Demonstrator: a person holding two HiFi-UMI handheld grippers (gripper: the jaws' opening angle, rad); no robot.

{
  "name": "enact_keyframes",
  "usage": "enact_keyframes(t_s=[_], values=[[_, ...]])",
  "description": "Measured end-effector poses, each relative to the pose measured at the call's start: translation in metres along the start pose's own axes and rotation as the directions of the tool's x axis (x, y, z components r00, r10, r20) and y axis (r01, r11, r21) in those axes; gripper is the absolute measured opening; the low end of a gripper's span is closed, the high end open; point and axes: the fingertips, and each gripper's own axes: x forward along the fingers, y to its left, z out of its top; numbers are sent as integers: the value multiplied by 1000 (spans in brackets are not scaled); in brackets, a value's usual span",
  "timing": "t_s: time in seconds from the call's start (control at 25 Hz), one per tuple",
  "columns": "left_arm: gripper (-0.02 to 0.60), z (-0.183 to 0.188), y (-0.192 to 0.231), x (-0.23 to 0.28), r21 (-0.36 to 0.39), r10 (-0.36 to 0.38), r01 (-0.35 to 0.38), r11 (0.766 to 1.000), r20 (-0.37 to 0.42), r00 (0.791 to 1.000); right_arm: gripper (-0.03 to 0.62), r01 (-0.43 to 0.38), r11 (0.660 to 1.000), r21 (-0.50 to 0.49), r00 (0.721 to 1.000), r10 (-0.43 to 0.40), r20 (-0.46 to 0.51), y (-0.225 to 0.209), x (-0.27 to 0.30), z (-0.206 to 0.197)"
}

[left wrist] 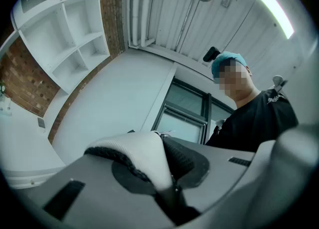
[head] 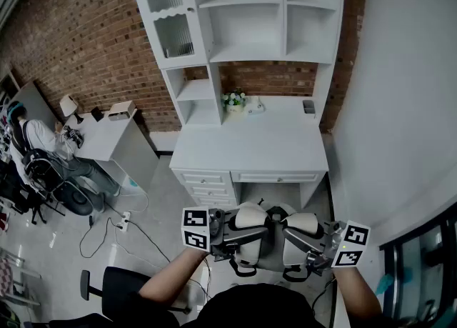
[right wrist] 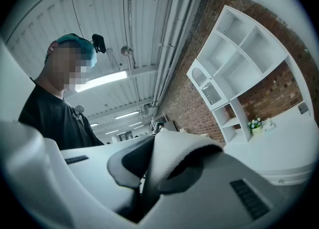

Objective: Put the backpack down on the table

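A grey and white backpack [head: 265,248] hangs in the air in front of the white desk [head: 250,153], low in the head view. My left gripper [head: 230,238] is shut on its left shoulder strap [head: 250,216]. My right gripper [head: 305,246] is shut on the right shoulder strap [head: 303,224]. In the left gripper view the white padded strap [left wrist: 142,154] with black mesh edging is pinched between the grey jaws of the left gripper [left wrist: 168,193]. The right gripper view shows the other strap [right wrist: 174,155] folded and clamped in the right gripper [right wrist: 143,193]. The lower part of the pack is hidden behind my body.
The desk carries a white shelf hutch [head: 243,26], a small flower pot [head: 234,99] and a dark object [head: 308,107] at the back. A black office chair [head: 114,291] stands at my left. Cables and a power strip [head: 121,223] lie on the floor. A person sits at far left [head: 39,149].
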Motion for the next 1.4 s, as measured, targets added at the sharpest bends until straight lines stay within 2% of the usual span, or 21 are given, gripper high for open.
enact_keyframes(t_s=[0.48, 0.92, 1.4], values=[[61, 5, -7, 5, 20, 36, -36, 999, -1, 999, 48, -48, 999, 8, 999, 48, -6, 7, -2, 7], [61, 0, -8, 32, 42, 85, -85, 995, 14, 996, 48, -84, 997, -2, 996, 84, -10, 5, -28, 15], [61, -9, 8, 70, 3, 127, -128, 992, 38, 991, 48, -143, 990, -4, 989, 143, -31, -6, -65, 23]])
